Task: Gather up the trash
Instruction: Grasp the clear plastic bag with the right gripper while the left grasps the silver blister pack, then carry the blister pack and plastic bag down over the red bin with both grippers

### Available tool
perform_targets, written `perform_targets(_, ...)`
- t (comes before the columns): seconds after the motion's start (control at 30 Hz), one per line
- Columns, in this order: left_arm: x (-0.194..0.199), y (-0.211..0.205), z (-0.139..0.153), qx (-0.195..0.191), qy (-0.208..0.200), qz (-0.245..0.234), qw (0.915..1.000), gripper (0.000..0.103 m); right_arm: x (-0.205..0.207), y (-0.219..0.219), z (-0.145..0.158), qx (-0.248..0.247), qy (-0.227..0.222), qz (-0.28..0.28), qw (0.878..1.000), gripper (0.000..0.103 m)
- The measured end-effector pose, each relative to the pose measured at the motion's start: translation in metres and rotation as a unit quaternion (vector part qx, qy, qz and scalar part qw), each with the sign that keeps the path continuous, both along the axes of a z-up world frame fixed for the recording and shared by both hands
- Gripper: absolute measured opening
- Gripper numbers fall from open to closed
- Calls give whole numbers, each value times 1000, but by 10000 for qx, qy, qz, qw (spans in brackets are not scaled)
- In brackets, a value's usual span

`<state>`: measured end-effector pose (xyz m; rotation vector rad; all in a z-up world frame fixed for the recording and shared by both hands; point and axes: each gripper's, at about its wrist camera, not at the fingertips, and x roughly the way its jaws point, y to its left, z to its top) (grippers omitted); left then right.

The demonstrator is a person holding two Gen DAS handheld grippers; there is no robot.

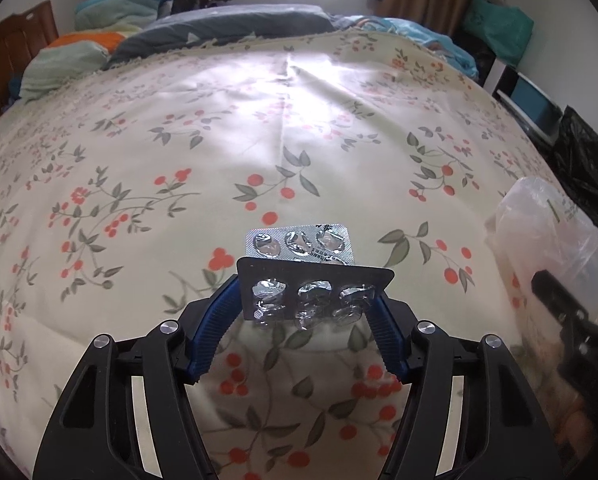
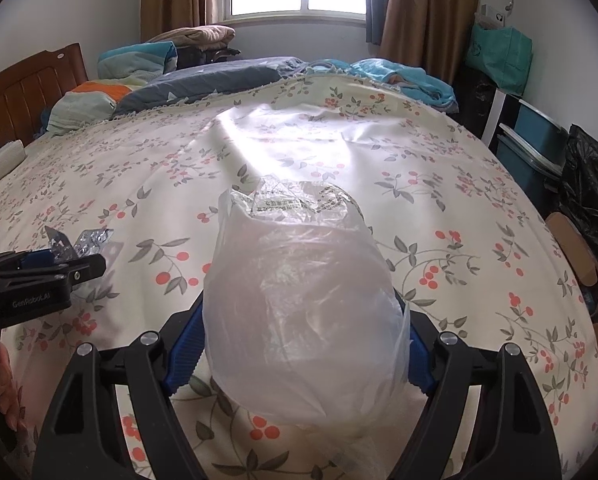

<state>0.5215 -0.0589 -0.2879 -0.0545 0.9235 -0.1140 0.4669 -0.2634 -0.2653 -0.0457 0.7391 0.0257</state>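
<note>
My left gripper (image 1: 307, 294) is shut on a silver blister pack (image 1: 313, 300) with crushed, empty pockets, held edge to edge between the blue pads just above the bed. A second empty blister pack (image 1: 299, 242) shows just beyond it; I cannot tell if it rests on the cover. In the right wrist view both packs (image 2: 85, 240) show at the left gripper's (image 2: 59, 264) tip. My right gripper (image 2: 299, 304) is shut on a translucent plastic bag (image 2: 303, 300) with crumpled clear wrappers (image 2: 295, 200) at its mouth. The bag (image 1: 551, 236) stands to the right of the left gripper.
A floral bedcover (image 1: 219, 140) spreads over the bed. Pillows and folded blankets (image 2: 203, 76) lie at the far end by a wooden headboard (image 2: 27, 88). To the right stand a black bag (image 2: 591, 184), blue bins (image 2: 539, 152) and a green bag (image 2: 499, 56).
</note>
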Motion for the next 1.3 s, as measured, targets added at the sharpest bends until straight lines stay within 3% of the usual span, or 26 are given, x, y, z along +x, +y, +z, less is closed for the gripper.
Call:
perform_targets(0.47, -61, 21, 35, 100, -149, -159, 9997, 64, -65, 11, 30, 92, 42, 153, 9998, 80)
perform_targets(1.3, -276, 64, 141, 115, -530, -399, 9977, 64, -282, 38, 143, 342, -395, 547, 9971, 80)
